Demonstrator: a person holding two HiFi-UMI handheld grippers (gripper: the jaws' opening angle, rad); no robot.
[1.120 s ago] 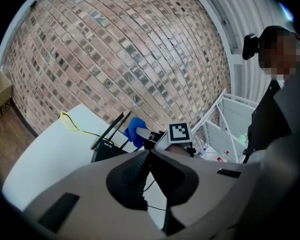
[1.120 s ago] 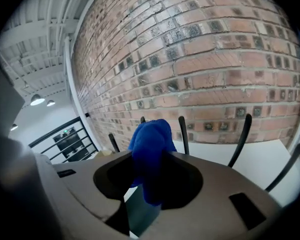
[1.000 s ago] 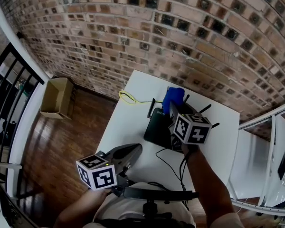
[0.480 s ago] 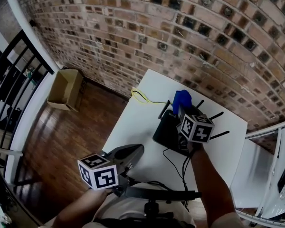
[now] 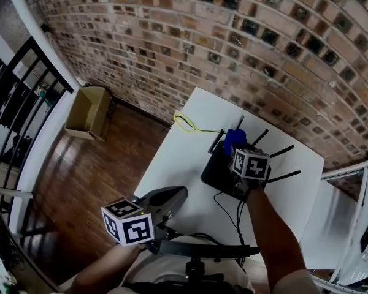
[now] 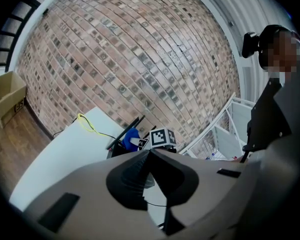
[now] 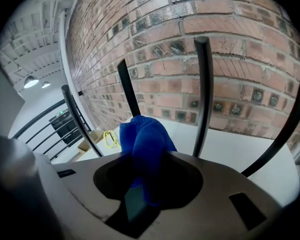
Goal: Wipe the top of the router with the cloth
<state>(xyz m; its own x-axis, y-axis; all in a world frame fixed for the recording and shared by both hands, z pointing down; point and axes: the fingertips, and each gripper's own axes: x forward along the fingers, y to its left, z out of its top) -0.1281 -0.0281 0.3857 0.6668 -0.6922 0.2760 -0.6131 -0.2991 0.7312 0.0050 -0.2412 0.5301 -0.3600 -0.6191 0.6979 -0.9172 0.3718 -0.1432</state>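
Note:
A black router (image 5: 216, 171) with several upright antennas (image 7: 204, 94) lies on the white table (image 5: 178, 164) near the brick wall. My right gripper (image 5: 236, 150) is shut on a bunched blue cloth (image 5: 234, 139), which hangs just over the router's far side among the antennas. In the right gripper view the cloth (image 7: 146, 139) bulges out between the jaws. My left gripper (image 5: 172, 196) hovers at the table's near edge, well short of the router, with its jaws together and nothing in them. From the left gripper view the cloth (image 6: 130, 139) and router (image 6: 119, 149) show ahead.
A yellow cable loop (image 5: 185, 124) lies at the table's far left corner. Black cables (image 5: 224, 208) trail from the router to the near edge. On the wooden floor to the left are a cardboard box (image 5: 89, 112) and a black railing (image 5: 15, 112). White shelving (image 5: 349, 225) stands to the right.
My right gripper has come down with the blue cloth, from above the router to just over its top. The left gripper has stayed about where it was.

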